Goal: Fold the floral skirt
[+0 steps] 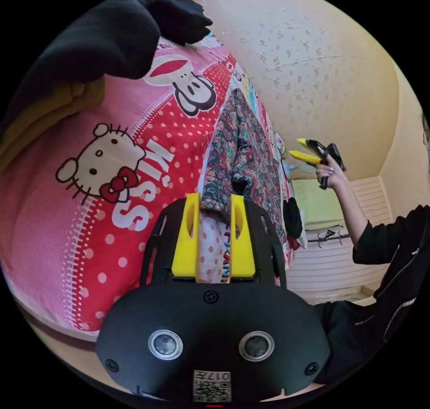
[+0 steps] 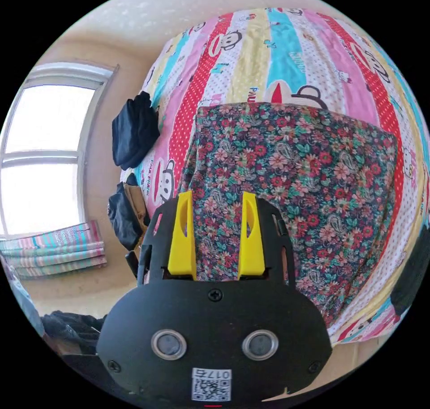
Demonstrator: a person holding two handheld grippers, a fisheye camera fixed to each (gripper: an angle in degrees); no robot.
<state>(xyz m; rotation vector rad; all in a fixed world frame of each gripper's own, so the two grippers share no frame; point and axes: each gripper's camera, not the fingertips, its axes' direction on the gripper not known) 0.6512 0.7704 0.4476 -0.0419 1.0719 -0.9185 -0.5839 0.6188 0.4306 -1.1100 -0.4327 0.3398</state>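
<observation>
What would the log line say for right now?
phase: between grabs | floral skirt: lying on cartoon bedsheet | left gripper: open, near skirt edge | right gripper: open, above skirt

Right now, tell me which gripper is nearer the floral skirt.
Left. The left gripper sits at the floral skirt's edge, open; the right gripper is held up in the air, away from it.

I'm looking at bedroom in home. Bed is lying under cartoon-print bedsheet [image 2: 286, 55] in pink, red, yellow and blue stripes. Dark folded clothes [image 2: 133, 129] are sitting at bed's left edge. Window [image 2: 45, 149] is glowing far left, striped folded bedding [image 2: 53, 250] resting below it. Speckled cream wall [image 1: 322, 68] is rising beyond bed.
</observation>
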